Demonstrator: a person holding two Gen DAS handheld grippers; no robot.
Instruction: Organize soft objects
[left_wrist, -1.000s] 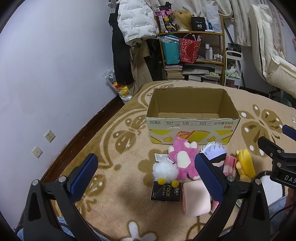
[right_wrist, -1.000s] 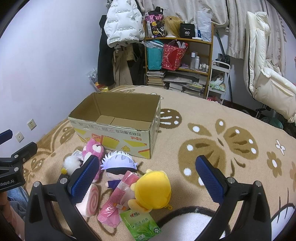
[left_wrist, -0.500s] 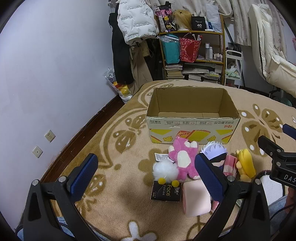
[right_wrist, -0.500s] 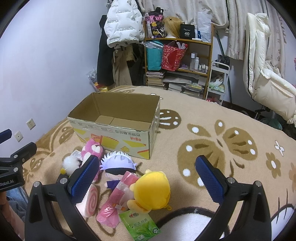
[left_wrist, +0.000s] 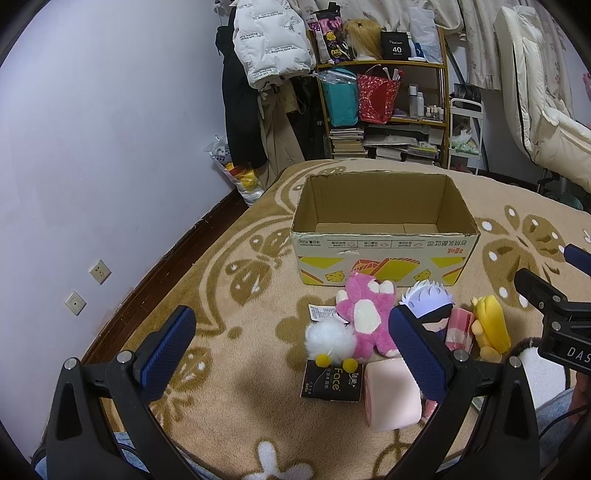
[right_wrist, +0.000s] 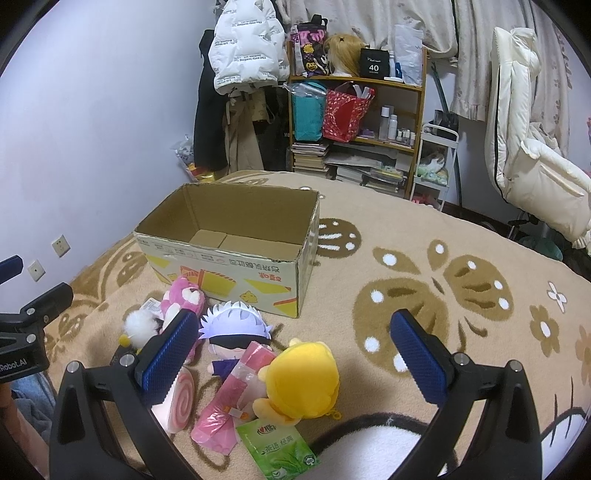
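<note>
Two tools spread wide, cardboard box (left_wrist: 384, 254) lengthwise left-right, mouth up

My left gripper (left_wrist: 291, 343) hangs with its blue-padded fingers (left_wrist: 168, 349) spread wide and empty above the beige flower-patterned carpet (left_wrist: 229, 369). Ahead I see an open brown cardboard box (left_wrist: 384, 251) with nothing visible inside. Just in front of it lie a pink plush toy (left_wrist: 364, 317), a fluffy white pompom toy (left_wrist: 330, 338), a white-haired plush doll (left_wrist: 428, 304), a yellow plush toy (left_wrist: 489, 325), a black tissue pack (left_wrist: 332, 384) and a pale pink roll-shaped cushion (left_wrist: 391, 397).
</note>
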